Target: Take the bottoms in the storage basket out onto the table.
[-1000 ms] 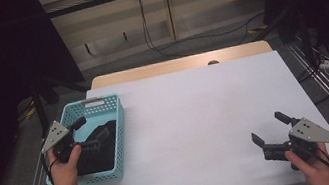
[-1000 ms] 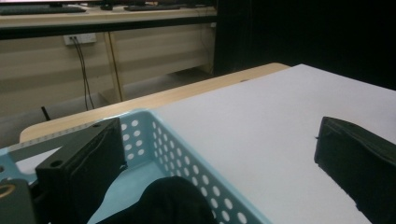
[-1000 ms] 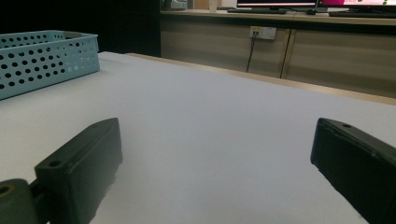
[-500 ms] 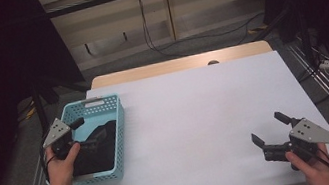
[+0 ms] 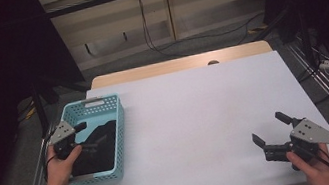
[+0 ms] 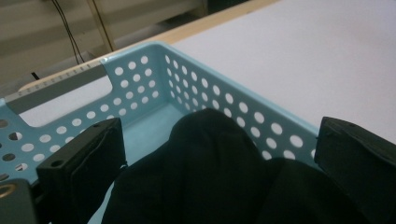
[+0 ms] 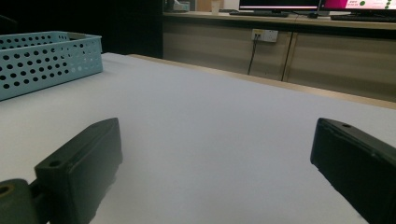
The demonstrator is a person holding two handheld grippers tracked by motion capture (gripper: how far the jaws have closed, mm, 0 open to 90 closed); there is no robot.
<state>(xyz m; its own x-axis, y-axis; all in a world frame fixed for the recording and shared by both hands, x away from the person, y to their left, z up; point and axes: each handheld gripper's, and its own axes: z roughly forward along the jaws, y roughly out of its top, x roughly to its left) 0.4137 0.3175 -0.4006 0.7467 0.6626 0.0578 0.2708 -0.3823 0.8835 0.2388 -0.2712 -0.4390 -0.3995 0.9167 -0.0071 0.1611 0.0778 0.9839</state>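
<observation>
Left gripper [image 5: 84,136] agape over black, seemingly unlabelled cloth [image 6: 224,177] in basket [image 5: 118,125].

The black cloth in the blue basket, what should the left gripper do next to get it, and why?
Probably lower the left gripper a little and close on the black cloth. Its fingers are open on either side of the bunched cloth inside the blue basket, not yet pinching it.

Basket [image 5: 116,126]: perforated turquoise plastic, faint sheen. Inside the basket, black cloth [image 6: 219,177], matt and soft. Table [image 5: 207,116]: smooth matt white.
</observation>
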